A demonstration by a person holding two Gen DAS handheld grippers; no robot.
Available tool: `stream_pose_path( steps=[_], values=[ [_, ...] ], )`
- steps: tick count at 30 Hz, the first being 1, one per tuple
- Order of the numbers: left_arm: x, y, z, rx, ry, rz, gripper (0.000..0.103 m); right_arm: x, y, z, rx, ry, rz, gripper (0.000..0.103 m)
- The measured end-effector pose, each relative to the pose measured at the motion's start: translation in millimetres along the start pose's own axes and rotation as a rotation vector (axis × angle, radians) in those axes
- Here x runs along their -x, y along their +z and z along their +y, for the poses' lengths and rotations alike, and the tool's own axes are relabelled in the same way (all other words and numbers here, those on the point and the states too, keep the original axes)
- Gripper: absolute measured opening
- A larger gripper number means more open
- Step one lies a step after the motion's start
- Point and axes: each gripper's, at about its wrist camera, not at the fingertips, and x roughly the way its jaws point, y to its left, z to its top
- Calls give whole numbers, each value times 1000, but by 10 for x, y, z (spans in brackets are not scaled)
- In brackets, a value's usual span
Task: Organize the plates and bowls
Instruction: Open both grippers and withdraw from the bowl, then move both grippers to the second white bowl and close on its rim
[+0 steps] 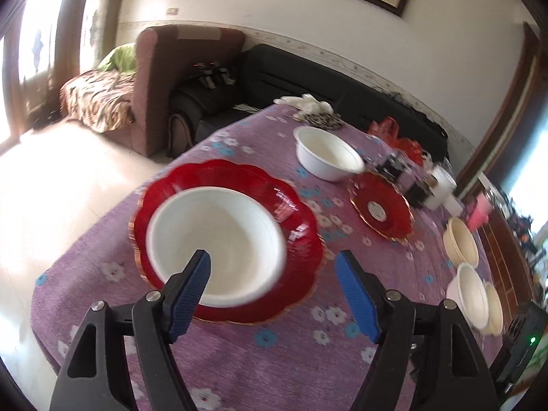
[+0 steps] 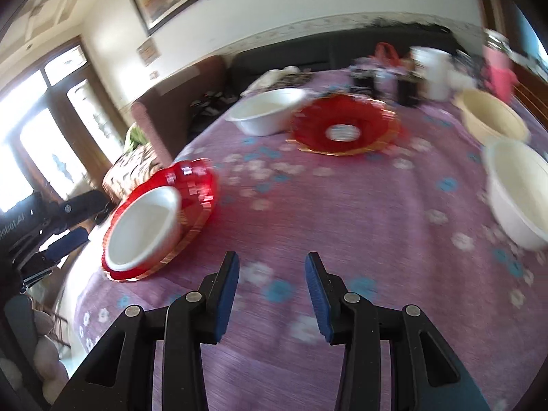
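Note:
A white bowl (image 1: 219, 239) (image 2: 144, 226) sits in a large red scalloped plate (image 1: 298, 215) (image 2: 202, 185) near the table's left edge. My left gripper (image 1: 274, 262) hovers open just above them; its left fingertip overlaps the bowl's near rim in the picture, and nothing is pressed between the pads. Further back are another white bowl (image 1: 328, 154) (image 2: 267, 113) and a smaller red plate (image 1: 394, 219) (image 2: 315, 126). A cream bowl (image 1: 460, 243) (image 2: 493, 116) and a white bowl (image 1: 471, 294) (image 2: 517, 188) stand at the right. My right gripper (image 2: 273, 262) is open over bare cloth.
A purple flowered cloth (image 1: 291, 359) covers the table. Dark jars (image 1: 394, 167), a white cup (image 1: 441, 185) and a pink item (image 1: 481, 212) crowd the far right. A dark sofa (image 1: 308, 72) and an armchair (image 1: 164, 78) stand beyond the table.

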Motion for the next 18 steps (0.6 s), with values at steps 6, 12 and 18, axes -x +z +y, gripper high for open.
stream_pose_path(
  steps=[6, 12, 18],
  values=[
    [-176, -175, -638, -135, -56, 61, 75, 521, -10, -827, -146, -75, -73, 49],
    [-399, -307, -1376, -291, -142, 130, 75, 1058, -63, -1676, -356, -148, -168, 52],
    [-787, -308, -1932, -362, -187, 218, 76, 1264, -69, -2228, -487, -212, -208, 55]
  ],
)
